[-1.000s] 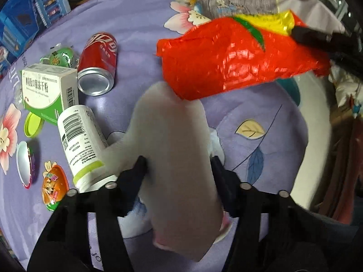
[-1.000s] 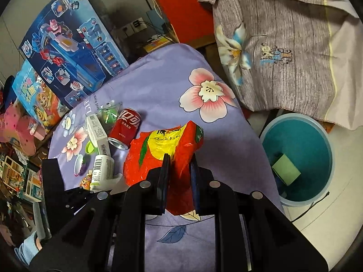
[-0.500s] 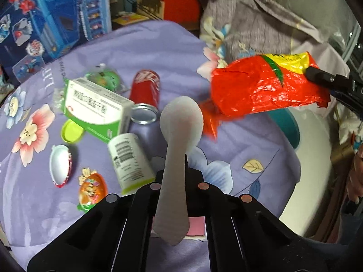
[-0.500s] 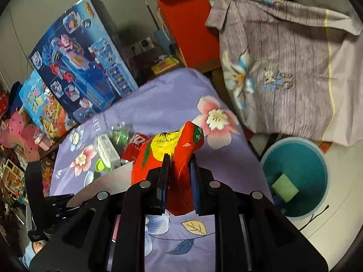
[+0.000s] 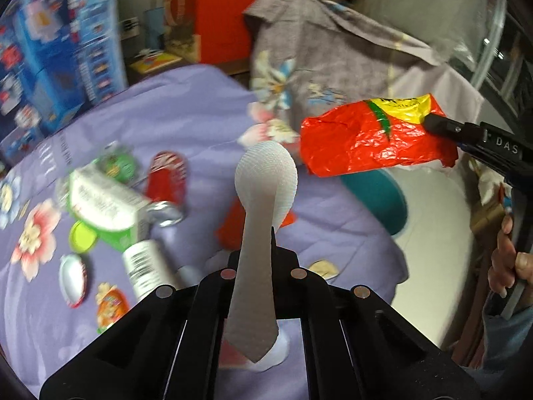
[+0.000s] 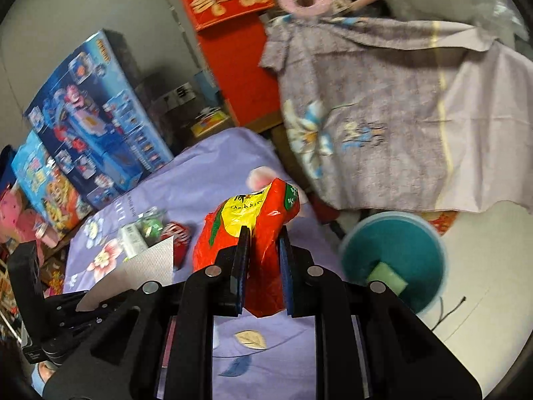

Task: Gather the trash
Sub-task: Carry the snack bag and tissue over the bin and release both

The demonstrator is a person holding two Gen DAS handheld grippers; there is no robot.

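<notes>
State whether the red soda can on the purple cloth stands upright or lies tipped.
Tipped: the red soda can lies on its side, silver end facing the camera.

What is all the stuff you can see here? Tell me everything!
paper tissue: one, white, pinched in the left gripper.
snack bag: one, red and yellow, pinched in the right gripper.
soda can: one, red, lying on the bedspread.
medicine box: one, white and green, beside the can.
bottle: one, white with barcode, lying near the box.
bucket: one, teal, on the floor, a green piece inside.
bedspread: one, purple with flowers.
toy boxes: two, blue, behind the bedspread.
left gripper: one, black, shut.
right gripper: one, black, shut.
hand: one, on the right gripper's handle.
</notes>
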